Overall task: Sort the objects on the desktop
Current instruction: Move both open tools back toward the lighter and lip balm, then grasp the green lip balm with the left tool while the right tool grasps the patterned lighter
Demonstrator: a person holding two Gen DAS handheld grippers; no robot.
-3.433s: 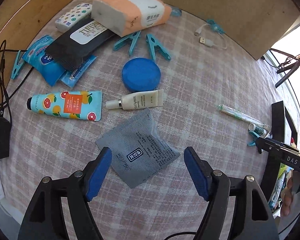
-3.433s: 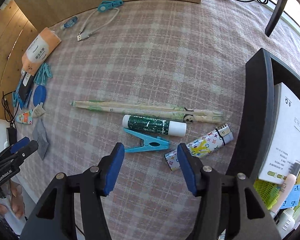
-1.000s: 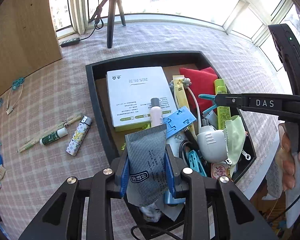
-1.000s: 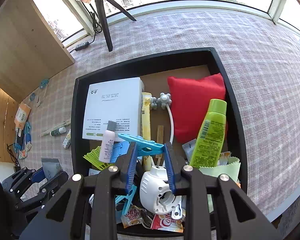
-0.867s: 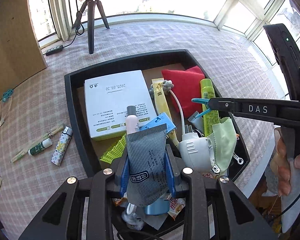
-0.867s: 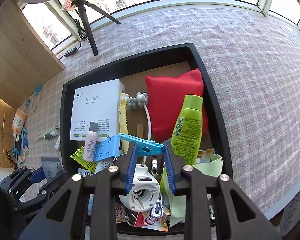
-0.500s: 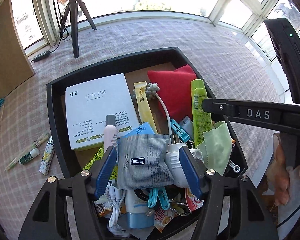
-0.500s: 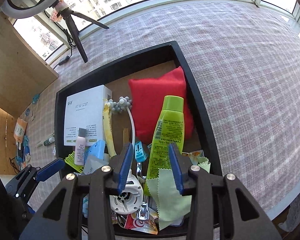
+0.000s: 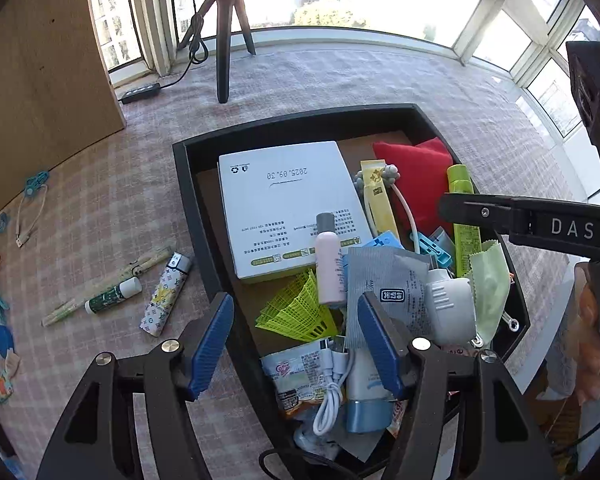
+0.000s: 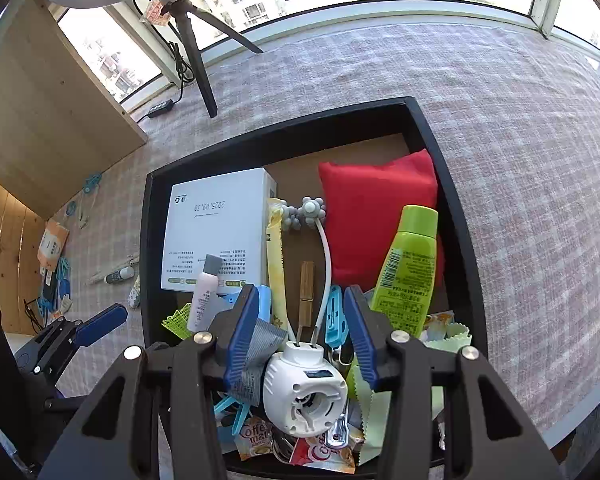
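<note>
Sunlit counter (image 9: 340,76): both grippers' fingers spread empty over the full tray (image 9: 188,184); next, fetch the lighter (image 9: 165,294) left of the left gripper (image 9: 294,338).

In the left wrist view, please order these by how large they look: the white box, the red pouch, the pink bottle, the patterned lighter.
1. white box
2. red pouch; partly hidden, so unsure
3. pink bottle and patterned lighter; they look alike, so no ranking

Grey sachet (image 9: 384,280) partly under white device (image 9: 450,308)
</note>
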